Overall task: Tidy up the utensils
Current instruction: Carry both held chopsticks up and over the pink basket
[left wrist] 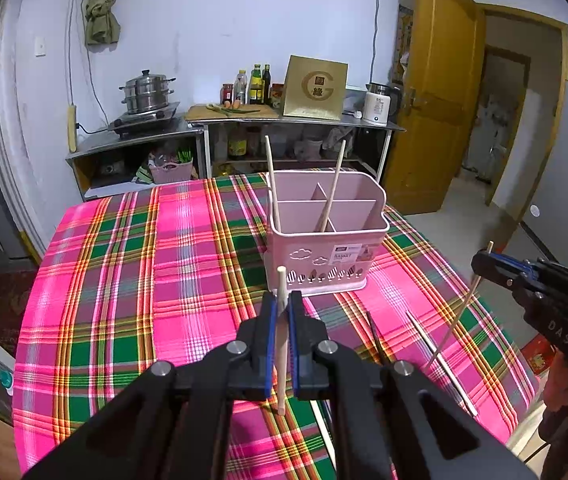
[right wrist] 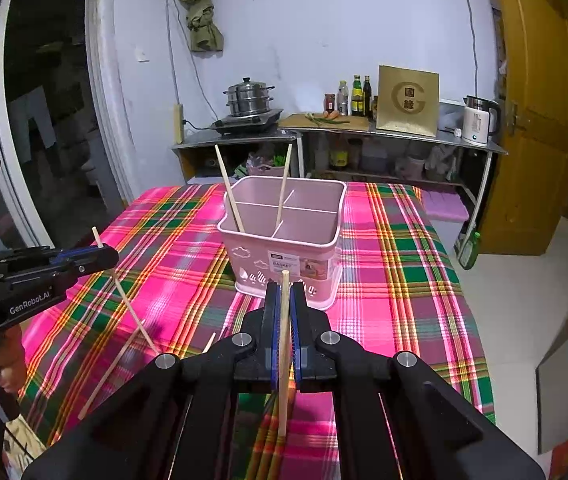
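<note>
Progress of the utensil sorting, seen along both grippers. A pink divided utensil basket [left wrist: 325, 236] is stood on the plaid-covered bench [left wrist: 156, 264]. Two chopsticks [left wrist: 272, 184] are already lodged in it: one is leaned in the front left compartment, the other [right wrist: 284, 186] is stood against the dividers near the centre, and its exact compartment cannot be told.

The left gripper [left wrist: 282, 312] is shown with its fingers closed on a pale wooden chopstick [left wrist: 281, 344], held roughly upright, its tip clear above the fingers and its lower end hanging over the cloth. The right gripper [right wrist: 284, 304] is likewise closed on a second chopstick [right wrist: 283, 360], also near upright. Both are held short of the basket, near its front wall and not yet over the rim.

On the cloth, well apart from the basket, further chopsticks are left lying: a pale one [left wrist: 441, 364] and a dark one [left wrist: 377, 338] in the left view, and a pale stick [right wrist: 110, 372] in the right view.

The task is judged partly done: two pieces stowed, two in hand awaiting insertion, and a few still to be collected from the bench.
</note>
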Demonstrator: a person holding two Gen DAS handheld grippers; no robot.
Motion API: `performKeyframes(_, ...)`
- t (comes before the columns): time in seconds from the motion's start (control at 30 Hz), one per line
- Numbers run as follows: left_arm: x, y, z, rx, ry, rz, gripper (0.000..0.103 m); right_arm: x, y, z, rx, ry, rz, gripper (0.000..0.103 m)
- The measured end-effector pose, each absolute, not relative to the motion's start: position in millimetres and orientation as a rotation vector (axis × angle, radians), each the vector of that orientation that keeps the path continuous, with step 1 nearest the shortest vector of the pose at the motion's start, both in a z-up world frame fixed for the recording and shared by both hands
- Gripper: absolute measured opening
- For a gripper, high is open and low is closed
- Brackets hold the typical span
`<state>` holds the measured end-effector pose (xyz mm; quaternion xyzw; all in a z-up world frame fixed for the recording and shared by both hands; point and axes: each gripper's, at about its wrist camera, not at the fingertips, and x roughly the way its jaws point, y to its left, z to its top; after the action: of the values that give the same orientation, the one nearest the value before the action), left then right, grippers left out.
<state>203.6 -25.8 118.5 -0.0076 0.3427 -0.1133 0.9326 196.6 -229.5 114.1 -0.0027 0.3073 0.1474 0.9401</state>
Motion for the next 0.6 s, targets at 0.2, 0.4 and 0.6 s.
performKeyframes(0.2, 202.7, -27.2, 127.4, -0.011, 0.686, -0.244, 0.006, 197.4, -232.4, 122.7, -0.005, 0.609, 0.303, 0.005)
performKeyframes(0.4, 211.4, -32.7, 139.0, 0.000, 0.671, -0.259, 0.006, 202.9, -231.5, 131.4, -0.011, 0.584, 0.316, 0.005)
performKeyframes(0.6, 230.5, -38.9, 162.1, -0.005, 0.638, -0.281, 0.006, 217.4, -227.6, 146.6, -0.014, 0.554, 0.334, 0.005)
